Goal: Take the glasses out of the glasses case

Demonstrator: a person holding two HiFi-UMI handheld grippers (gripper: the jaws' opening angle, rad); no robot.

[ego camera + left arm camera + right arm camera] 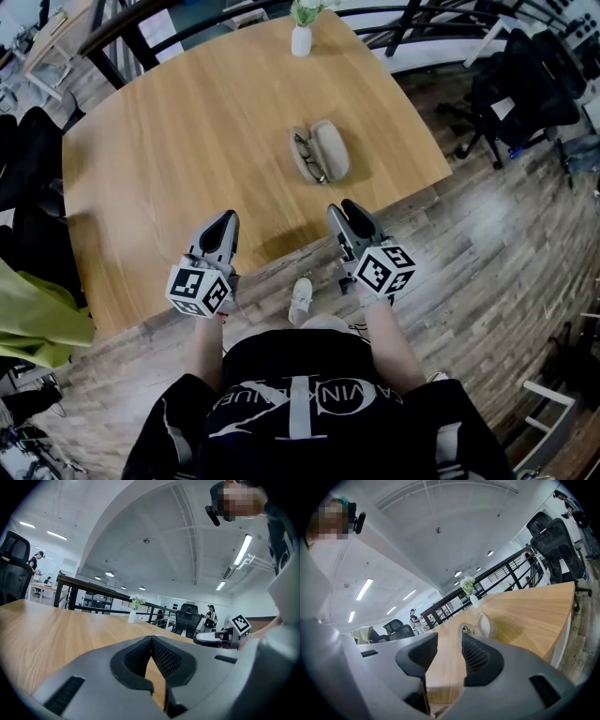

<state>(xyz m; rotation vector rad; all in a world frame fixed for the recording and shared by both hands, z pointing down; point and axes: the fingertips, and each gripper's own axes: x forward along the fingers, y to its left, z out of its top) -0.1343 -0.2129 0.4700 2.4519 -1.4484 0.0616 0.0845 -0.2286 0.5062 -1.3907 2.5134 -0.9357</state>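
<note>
Glasses (308, 157) lie in the open glasses case (329, 150) on the wooden table (169, 141), in its right half, not far from the near edge and towards the right corner. I see my left gripper (151, 640) with its jaws together at the tips and nothing held. My right gripper (450, 644) has its jaws apart and empty. Both sit at the table's near edge. A white vase (301, 38) stands by the far edge.
</note>
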